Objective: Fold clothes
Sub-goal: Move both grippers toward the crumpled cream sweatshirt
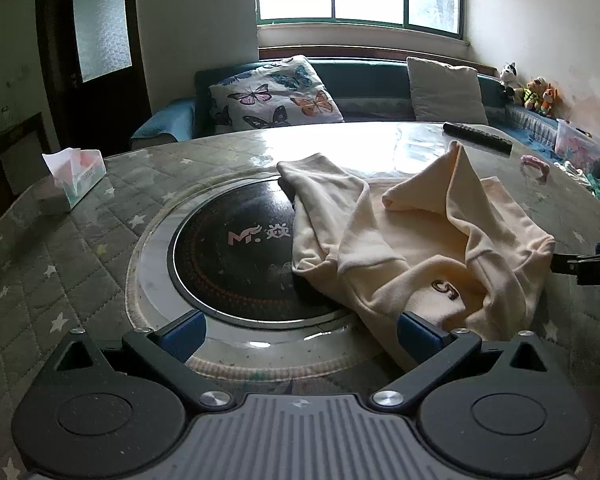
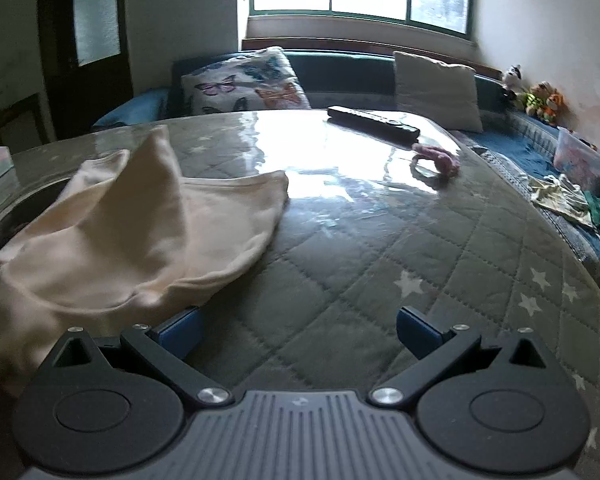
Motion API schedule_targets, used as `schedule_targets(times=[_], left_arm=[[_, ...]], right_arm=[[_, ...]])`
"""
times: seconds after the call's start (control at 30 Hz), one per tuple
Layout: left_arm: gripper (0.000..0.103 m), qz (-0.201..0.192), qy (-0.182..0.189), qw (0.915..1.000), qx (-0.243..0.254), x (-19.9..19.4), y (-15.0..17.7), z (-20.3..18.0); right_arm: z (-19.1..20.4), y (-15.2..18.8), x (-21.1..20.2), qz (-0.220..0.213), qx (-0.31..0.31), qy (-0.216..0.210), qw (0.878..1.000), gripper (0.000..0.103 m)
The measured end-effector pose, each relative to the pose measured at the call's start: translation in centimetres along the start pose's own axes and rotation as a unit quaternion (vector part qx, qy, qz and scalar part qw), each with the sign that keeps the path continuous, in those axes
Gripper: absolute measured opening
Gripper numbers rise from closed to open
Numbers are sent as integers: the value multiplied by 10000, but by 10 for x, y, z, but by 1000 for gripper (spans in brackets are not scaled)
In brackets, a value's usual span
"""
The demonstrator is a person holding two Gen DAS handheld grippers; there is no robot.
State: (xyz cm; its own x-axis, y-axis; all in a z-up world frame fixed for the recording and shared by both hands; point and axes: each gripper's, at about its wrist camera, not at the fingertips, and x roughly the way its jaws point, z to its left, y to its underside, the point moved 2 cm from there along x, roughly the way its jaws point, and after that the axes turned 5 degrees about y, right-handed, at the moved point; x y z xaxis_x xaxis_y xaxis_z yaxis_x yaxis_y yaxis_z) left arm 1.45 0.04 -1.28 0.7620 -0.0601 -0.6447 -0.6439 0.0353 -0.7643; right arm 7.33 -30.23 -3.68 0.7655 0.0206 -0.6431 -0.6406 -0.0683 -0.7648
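A cream garment [image 1: 416, 240] lies crumpled on the table, partly over the round black hotplate [image 1: 236, 256], with a dark "G" mark on its near part. My left gripper [image 1: 300, 334] is open and empty, its right finger [image 1: 418, 330] at the garment's near edge. In the right wrist view the same garment [image 2: 132, 232] lies at the left. My right gripper [image 2: 298, 330] is open and empty over the quilted tabletop, its left finger [image 2: 180, 328] just beside the garment's hem. The right gripper also shows at the right edge of the left wrist view [image 1: 588, 268].
A tissue box [image 1: 76, 178] stands at the table's left. A black remote [image 2: 374, 122] and a pink hair tie [image 2: 436, 158] lie at the far right. A sofa with a butterfly pillow [image 1: 276, 94] runs behind the table. Clutter lies on the sofa at right [image 2: 568, 196].
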Motion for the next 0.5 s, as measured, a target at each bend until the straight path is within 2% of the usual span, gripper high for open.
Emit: schedule_targets(times=[0.17, 0.27, 0.5], left_arm=[[103, -67, -46, 10000, 43, -5, 3, -1], [103, -55, -51, 10000, 56, -9, 7, -2], [103, 192, -39, 9998, 82, -12, 17, -9]], right_arm=[[-2, -3, -12, -151, 157, -59, 9997, 103], [18, 6, -37, -393, -89, -24, 9992, 103], [37, 17, -73, -301, -339, -512, 9977, 103]])
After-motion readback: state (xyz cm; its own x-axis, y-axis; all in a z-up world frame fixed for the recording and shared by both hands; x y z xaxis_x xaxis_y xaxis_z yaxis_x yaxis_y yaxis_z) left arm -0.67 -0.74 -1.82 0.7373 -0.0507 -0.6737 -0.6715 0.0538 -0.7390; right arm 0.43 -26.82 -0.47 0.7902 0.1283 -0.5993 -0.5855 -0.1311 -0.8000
